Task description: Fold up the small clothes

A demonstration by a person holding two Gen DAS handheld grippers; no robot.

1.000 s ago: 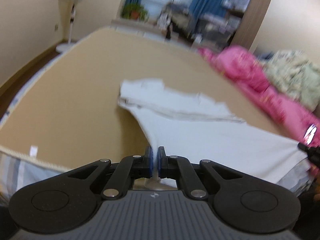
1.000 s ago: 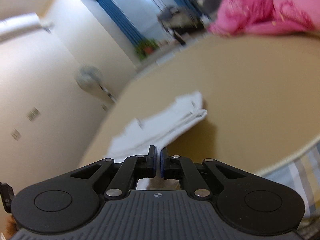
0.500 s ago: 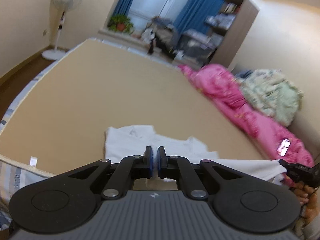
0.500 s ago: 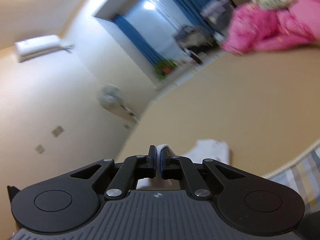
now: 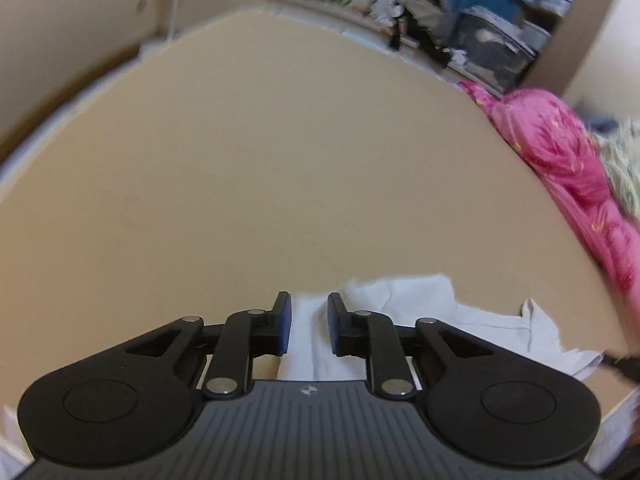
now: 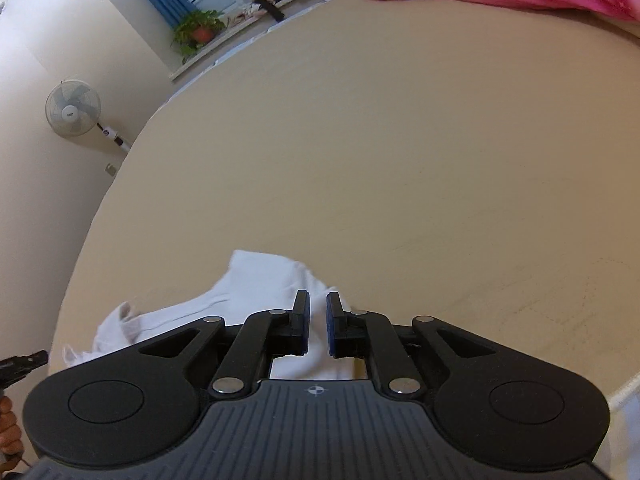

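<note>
The white garment (image 5: 400, 320) lies bunched on the tan bed (image 5: 280, 160) directly under both grippers; the left gripper (image 5: 308, 320) and right gripper (image 6: 318, 320) stand narrowly parted, gripping nothing; lifting away carelessly could snag cloth and undo the fold.

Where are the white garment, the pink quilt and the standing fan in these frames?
white garment (image 5: 404, 300): left wrist view, on its far crumpled edge just beyond the fingers.
pink quilt (image 5: 556, 148): left wrist view, on the bulging middle of the heap.
standing fan (image 6: 73, 109): right wrist view, on the round grille of its head.
</note>
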